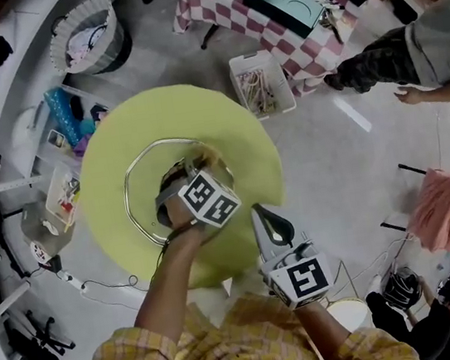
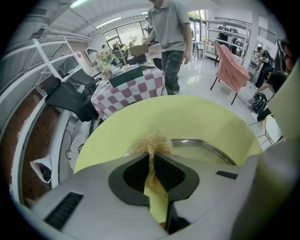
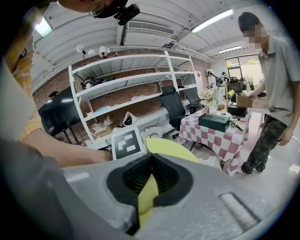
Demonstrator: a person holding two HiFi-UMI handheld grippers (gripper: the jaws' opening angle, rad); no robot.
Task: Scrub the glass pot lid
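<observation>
One round yellow-green table [image 1: 233, 123] stands in a workshop. On it lies one glass pot lid [image 1: 145, 197] with a metal rim, flat on the tabletop.

There are two grippers. The left gripper [image 1: 188, 170] is over the lid, its jaws clamped on one tan, fibrous scrubber [image 1: 203, 155]. In the left gripper view the scrubber [image 2: 152, 142] sticks out as a tuft beyond the pinched jaws, with the lid's rim [image 2: 206, 145] just past it.

The right gripper [image 1: 265, 221] is by the near edge of the table, apart from the lid. In the right gripper view its jaws [image 3: 151, 161] are pressed together with nothing between them.

Beyond the round table are one checked table [image 1: 224, 7], one white basket [image 1: 261, 84] on the floor, and one standing person [image 1: 431, 43].
</observation>
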